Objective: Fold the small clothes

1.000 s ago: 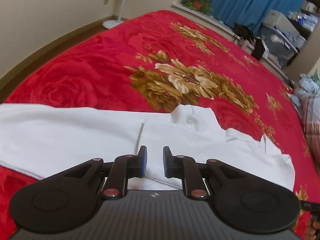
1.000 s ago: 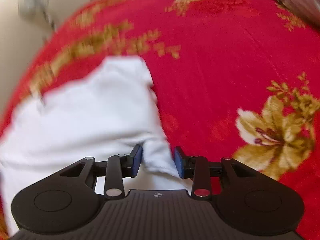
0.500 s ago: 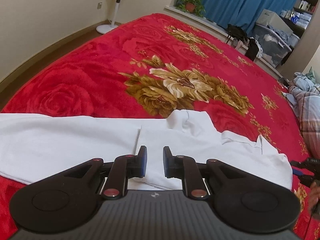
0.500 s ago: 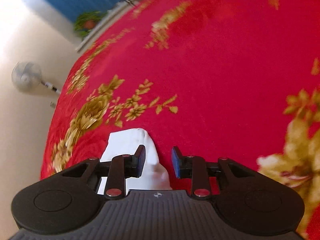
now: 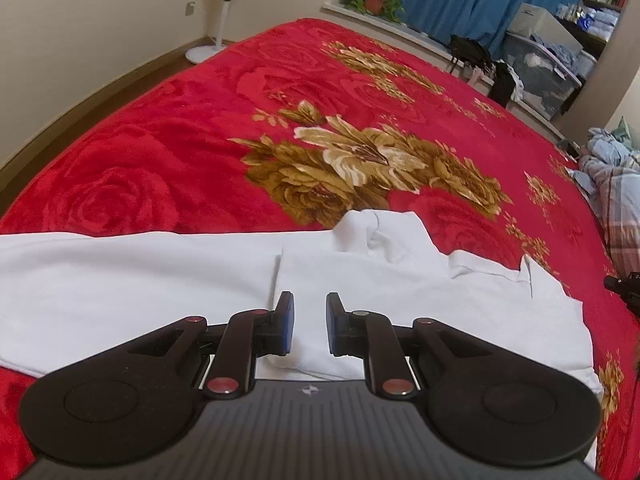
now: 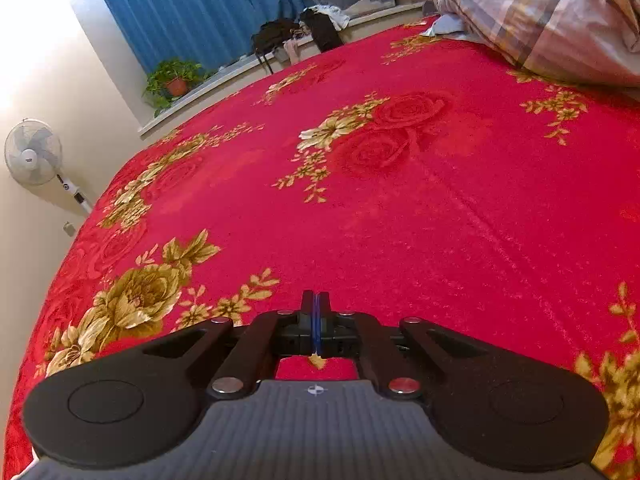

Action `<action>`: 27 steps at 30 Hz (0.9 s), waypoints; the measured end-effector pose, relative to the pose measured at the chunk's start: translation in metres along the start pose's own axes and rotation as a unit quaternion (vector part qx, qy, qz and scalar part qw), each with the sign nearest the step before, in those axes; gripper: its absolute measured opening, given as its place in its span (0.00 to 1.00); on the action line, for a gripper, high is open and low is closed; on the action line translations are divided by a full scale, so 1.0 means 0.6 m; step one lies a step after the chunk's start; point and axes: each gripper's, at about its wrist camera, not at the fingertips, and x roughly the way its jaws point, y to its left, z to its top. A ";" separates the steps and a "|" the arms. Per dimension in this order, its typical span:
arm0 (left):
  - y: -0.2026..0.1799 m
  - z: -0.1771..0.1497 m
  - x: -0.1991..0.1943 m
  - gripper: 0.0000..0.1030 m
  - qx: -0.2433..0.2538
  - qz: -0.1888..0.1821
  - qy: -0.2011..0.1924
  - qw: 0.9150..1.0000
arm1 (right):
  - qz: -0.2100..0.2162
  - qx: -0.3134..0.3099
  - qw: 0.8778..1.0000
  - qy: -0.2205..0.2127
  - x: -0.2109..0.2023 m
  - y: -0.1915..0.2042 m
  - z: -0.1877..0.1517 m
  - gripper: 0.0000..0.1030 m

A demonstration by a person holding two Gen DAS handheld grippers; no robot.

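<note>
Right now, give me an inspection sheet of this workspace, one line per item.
Surface: red blanket with gold flowers covering the bed.
Job's things: white shirt lying flat, one part folded over; collar towards the right.
Clutter: plaid bedding heaped at the bed's edge.
Grippers: left gripper over the shirt's near edge, jaws apart, pads not pressing cloth; right gripper has just closed, shut on nothing, over bare blanket.
Cables: nothing seen.
Surroundings: blue curtain, potted plant on the sill, standing fan, storage bin.
</note>
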 end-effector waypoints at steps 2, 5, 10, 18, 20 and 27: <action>0.000 0.002 0.003 0.17 0.002 -0.003 0.003 1.000 | 0.036 0.020 0.999 0.033 0.000 -0.017 0.000 0.04; 0.003 0.005 0.010 0.26 -0.006 -0.001 0.017 1.000 | 0.041 0.023 0.996 0.081 0.006 -0.022 -0.015 0.39; 0.015 -0.001 0.026 0.27 -0.033 -0.005 0.048 0.998 | 0.050 -0.007 0.986 0.158 0.021 -0.004 -0.071 0.46; 0.028 -0.006 0.048 0.33 -0.046 0.005 0.068 0.997 | 0.021 -0.075 0.992 0.102 0.003 0.039 -0.071 0.03; 0.029 -0.009 0.054 0.33 -0.039 0.011 0.071 0.997 | 0.014 -0.074 0.993 0.090 -0.002 0.030 -0.069 0.05; 0.045 -0.010 0.064 0.33 -0.050 0.002 0.077 0.996 | 0.022 -0.027 0.992 0.121 -0.067 0.023 -0.069 0.24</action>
